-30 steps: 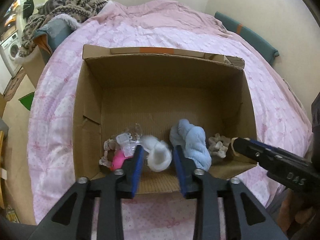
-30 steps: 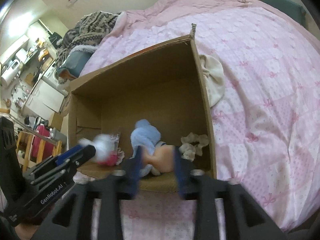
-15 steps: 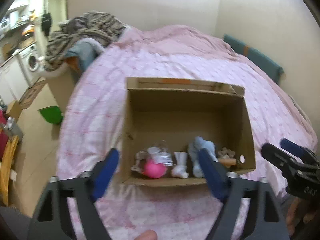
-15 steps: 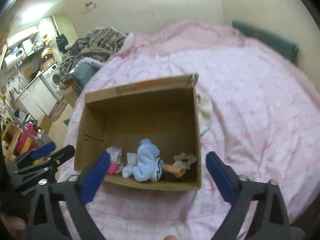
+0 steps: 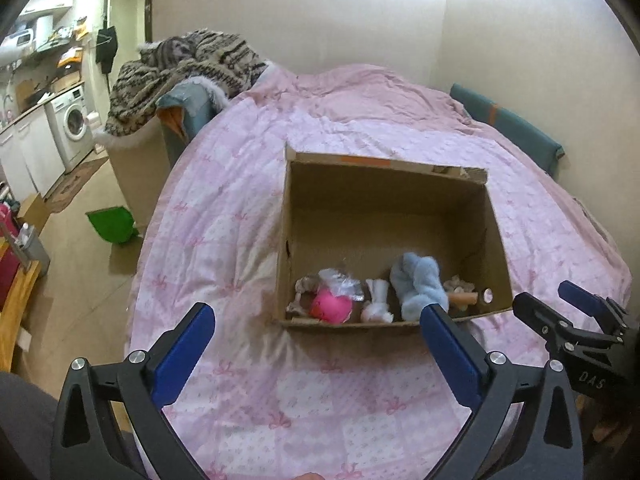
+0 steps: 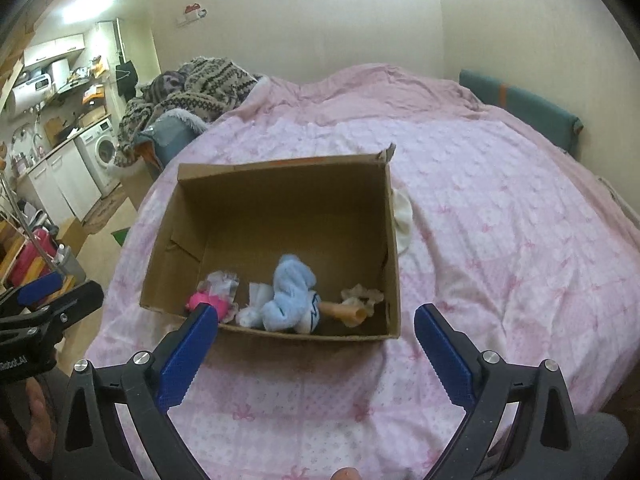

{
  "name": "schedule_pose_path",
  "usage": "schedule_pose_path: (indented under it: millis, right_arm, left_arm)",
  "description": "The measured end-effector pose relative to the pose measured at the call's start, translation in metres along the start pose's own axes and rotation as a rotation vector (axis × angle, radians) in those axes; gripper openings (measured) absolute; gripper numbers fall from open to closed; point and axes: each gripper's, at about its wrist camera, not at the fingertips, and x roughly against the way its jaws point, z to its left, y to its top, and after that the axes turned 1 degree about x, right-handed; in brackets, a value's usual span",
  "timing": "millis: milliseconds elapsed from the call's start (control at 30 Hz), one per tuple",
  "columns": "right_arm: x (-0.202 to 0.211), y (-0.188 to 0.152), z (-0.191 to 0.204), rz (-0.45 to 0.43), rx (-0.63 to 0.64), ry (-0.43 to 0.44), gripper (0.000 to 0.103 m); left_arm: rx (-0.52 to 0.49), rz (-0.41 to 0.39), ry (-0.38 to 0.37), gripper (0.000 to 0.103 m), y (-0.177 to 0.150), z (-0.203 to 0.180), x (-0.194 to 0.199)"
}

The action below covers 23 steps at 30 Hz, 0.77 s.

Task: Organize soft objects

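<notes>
Cardboard box beyond both gaping claws

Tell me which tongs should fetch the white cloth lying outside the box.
Right, probably. The white cloth lies against the box's right wall, on the side of the right tongs. The left wrist view does not show it. Both tongs are open and empty.

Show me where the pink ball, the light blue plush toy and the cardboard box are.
pink ball [image 5: 330, 307], left wrist view, middle of its pink surface
light blue plush toy [image 6: 289, 294], right wrist view, middle of its fluffy body
cardboard box [image 6: 280, 204], right wrist view, inner back wall
</notes>
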Motion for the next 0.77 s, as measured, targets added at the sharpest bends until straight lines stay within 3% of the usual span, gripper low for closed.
schedule_pose_path:
  millis: [767]
  right_arm:
    - [-0.0112,-0.0034,-0.0048,0.025,-0.023,0.002,0.103]
  left_arm:
    - [0.014,0.021,-0.013,0.102,-0.0059,0.0024,-0.0115]
